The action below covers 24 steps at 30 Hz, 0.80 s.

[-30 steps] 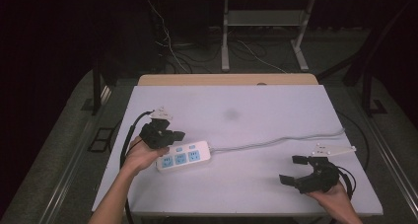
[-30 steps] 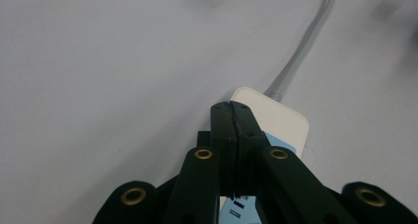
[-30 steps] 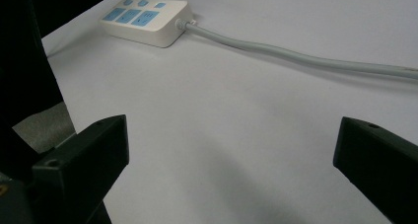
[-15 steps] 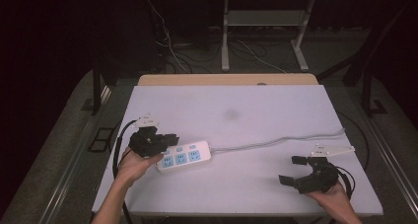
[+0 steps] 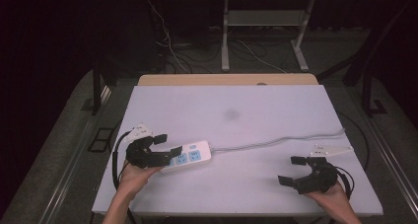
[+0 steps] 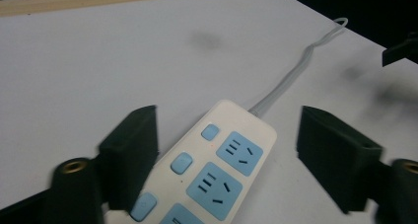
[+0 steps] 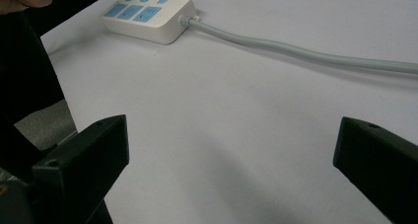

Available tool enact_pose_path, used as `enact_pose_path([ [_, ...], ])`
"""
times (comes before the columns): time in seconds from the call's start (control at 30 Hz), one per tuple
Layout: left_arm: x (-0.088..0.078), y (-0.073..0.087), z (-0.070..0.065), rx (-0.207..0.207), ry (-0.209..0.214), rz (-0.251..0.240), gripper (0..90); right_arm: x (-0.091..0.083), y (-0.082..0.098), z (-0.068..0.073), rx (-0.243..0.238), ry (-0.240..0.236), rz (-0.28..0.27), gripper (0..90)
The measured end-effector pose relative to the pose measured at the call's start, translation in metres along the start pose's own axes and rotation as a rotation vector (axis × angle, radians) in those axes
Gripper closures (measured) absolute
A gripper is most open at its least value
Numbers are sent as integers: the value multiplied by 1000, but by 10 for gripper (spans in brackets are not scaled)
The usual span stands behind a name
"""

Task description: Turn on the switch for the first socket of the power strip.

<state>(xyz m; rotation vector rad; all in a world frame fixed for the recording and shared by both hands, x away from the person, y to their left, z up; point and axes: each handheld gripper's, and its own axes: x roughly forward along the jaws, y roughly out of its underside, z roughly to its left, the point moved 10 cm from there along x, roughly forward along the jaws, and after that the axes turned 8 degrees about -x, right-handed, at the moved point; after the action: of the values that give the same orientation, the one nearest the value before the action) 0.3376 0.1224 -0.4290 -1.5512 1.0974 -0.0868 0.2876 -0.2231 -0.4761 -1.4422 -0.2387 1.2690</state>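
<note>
Grippers both spread wide on my feed: right gripper (image 5: 297,170) sits low at the near right of the white table (image 5: 276,110) with nothing between its jaws; left gripper (image 5: 164,144) straddles the near end of the power strip (image 5: 191,155) at left. Beyond, its grey cord (image 5: 281,141) runs toward the far right edge.

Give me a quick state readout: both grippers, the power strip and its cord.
Left gripper: open, jaws either side of the power strip, not closed on it.
Right gripper: open, holding nothing, near the table's near right edge.
Power strip: lying flat on the table, sockets up, nothing plugged into the sockets that show.
Cord: attached to the strip, lying slack across the table toward its right edge.
</note>
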Motion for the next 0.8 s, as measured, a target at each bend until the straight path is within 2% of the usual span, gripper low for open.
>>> enact_pose_path([
  [0.17, 2, 8, -7, -2, 5, 12, 3, 0, 0, 0, 0, -1, 0, 2],
  [0.37, 4, 20, -12, 27, 9, 0, 0, 1, 1, 1, -2, -6, 5, 2],
  [0.8, 8, 40, -14, 28, 28, -12, 0, 2, 1, 4, -7, -14, 5, 2],
])
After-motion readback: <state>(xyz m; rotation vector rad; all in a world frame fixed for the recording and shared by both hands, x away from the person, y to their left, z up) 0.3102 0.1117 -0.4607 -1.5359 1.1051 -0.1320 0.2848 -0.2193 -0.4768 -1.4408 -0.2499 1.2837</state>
